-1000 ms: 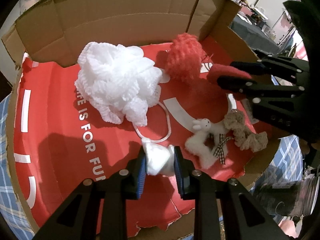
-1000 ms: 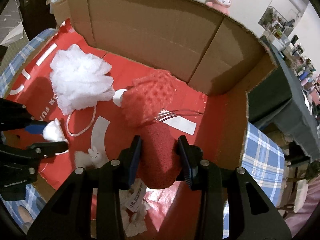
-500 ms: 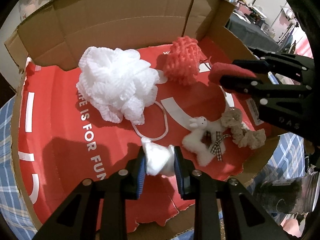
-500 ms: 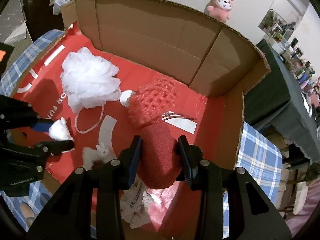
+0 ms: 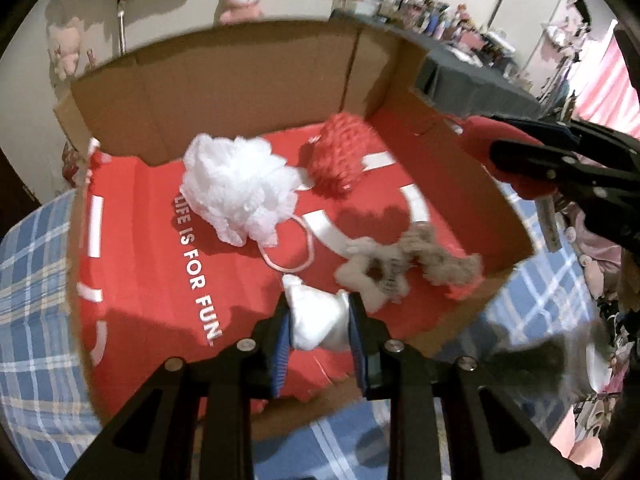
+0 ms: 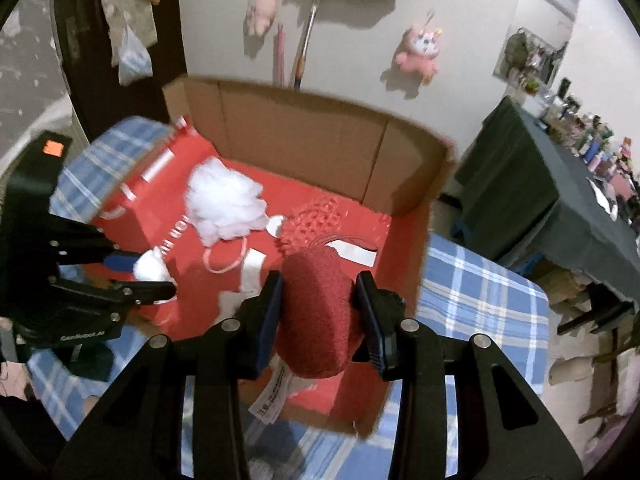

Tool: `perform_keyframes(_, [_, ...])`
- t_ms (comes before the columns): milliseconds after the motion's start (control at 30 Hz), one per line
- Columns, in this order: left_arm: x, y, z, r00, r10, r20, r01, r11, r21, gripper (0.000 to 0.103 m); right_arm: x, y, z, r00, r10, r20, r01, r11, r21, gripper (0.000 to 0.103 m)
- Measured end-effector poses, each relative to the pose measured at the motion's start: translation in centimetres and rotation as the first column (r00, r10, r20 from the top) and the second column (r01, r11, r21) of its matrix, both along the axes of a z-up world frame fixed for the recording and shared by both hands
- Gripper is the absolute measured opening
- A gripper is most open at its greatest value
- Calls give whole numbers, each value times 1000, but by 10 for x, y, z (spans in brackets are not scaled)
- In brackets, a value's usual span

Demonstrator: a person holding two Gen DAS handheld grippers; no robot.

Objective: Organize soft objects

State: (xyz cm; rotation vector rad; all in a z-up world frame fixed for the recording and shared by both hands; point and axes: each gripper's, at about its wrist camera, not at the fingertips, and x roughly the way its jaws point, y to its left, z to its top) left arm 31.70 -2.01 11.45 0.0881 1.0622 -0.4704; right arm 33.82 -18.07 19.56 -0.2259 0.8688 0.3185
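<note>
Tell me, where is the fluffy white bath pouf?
The white bath pouf lies on the box's red floor near the cardboard back wall, left of the red mesh pouf.

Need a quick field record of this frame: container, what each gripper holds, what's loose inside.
container: cardboard box, red printed liner, on blue plaid cloth
left gripper: shut on small white soft piece
right gripper: shut on dark red soft item, white tag hanging below
loose in box: white mesh pouf with cord loop; red mesh pouf; beige fuzzy items, blurred
background: pink plush toys on the wall
</note>
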Motion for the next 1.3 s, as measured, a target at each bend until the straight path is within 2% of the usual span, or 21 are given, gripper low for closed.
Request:
perform_keyframes(133, [-42,9,30,997,-5,79,11,997,-70,27,-49,-14,33,995,-5,95,0,998,57,36])
perform_keyframes(233, [-74,16,47,990,-6,143,19,996,-88,27,-90,-24,51,987,-6,159,-9,995,95,36])
perform_keyframes(433, [-149,19,59,964,-4,266,35,993,-113,27,-168,-39,54,967,-31,252,-7,989,150,36])
perform_keyframes(633, [-198,21,43,953,8,304,38,989,-143,27,-230,-48,20,963,-46,264,-26,964,264,37])
perform_keyframes(800, [-223,19,15,956,33,292,18,985,-170,27,-256,-38,-23,967,-68,247,-6,959,284,37])
perform_keyframes(1000, [-238,14,-18,958,45,283,4,986,-168,27,-265,-20,-79,979,-72,193,11,954,300,37])
perform_keyframes(1100, [-239,11,-36,962,48,269,-7,989,-150,27,-260,-8,-101,983,-68,168,22,964,263,37])
perform_keyframes(1267, [-240,9,-54,964,53,262,-22,992,-122,27,-257,2,-120,987,-53,149,16,971,237,38])
perform_keyframes(1300, [-239,9,-57,965,55,256,-23,992,-125,31,-256,3,-122,987,-52,150,17,974,225,38])
